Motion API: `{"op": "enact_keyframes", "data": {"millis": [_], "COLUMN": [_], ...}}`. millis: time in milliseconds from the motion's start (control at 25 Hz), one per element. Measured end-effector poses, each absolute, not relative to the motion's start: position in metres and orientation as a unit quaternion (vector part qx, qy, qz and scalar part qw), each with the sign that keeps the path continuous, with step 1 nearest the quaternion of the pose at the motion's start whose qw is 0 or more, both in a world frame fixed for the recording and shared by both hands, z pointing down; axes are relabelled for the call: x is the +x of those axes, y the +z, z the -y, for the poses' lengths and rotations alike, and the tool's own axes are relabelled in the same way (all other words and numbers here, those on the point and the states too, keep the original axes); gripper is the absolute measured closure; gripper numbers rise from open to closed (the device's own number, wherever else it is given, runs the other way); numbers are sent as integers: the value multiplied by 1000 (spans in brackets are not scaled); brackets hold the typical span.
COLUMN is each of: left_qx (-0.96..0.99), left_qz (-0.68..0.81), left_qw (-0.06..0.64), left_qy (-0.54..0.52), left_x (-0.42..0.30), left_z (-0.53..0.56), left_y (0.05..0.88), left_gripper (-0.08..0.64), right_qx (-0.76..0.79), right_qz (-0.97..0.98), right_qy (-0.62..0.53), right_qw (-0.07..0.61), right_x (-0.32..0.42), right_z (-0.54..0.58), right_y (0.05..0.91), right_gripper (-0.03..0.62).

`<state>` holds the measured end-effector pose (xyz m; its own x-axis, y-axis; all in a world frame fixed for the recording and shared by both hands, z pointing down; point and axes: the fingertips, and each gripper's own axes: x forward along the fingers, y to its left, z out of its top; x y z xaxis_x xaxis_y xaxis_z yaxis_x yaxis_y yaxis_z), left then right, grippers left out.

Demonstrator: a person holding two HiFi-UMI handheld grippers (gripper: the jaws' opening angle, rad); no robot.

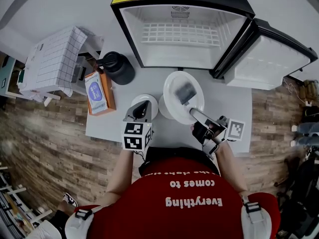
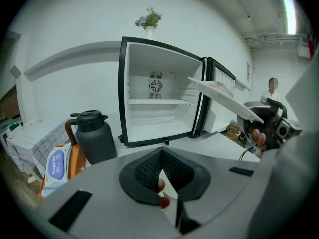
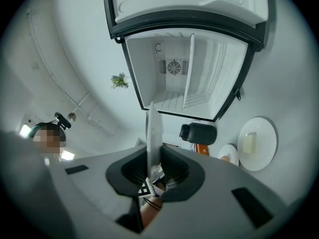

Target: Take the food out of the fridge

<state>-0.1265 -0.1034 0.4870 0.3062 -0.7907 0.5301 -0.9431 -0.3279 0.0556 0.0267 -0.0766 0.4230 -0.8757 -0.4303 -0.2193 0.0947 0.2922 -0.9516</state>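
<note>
The small black fridge (image 1: pixel 182 34) stands open on the white table (image 1: pixel 234 106), its white inside bare. My right gripper (image 1: pixel 196 116) is shut on the near rim of a white plate (image 1: pixel 173 91), held above the table in front of the fridge. A grey square piece of food (image 1: pixel 186 92) lies on that plate. In the right gripper view the plate (image 3: pixel 153 128) shows edge-on between the jaws. My left gripper (image 1: pixel 141 111) hovers shut over a small white plate (image 1: pixel 151 99), with nothing between its jaws.
A black kettle (image 1: pixel 118 67) and a blue packet (image 1: pixel 96 91) sit at the table's left. The fridge door (image 1: pixel 269 59) swings out to the right. Another plate (image 3: pixel 256 143) with a pale yellow block lies on the table. A person (image 2: pixel 272 88) stands far off.
</note>
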Motion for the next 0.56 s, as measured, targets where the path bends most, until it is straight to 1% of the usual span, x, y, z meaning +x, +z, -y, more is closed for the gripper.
{"op": "enact_keyframes", "data": {"millis": [560], "left_qx": [794], "left_qz": [543], "left_qw": [179], "left_qy": [208], "left_x": [-116], "left_z": [100], "left_y": [487], "left_gripper": [554], "right_qx": [-152], "right_qz": [-782], "right_qy": [-555], "right_qw": [240], "right_x": [55], "right_z": [86], "right_y": [416], "right_gripper": [537]}}
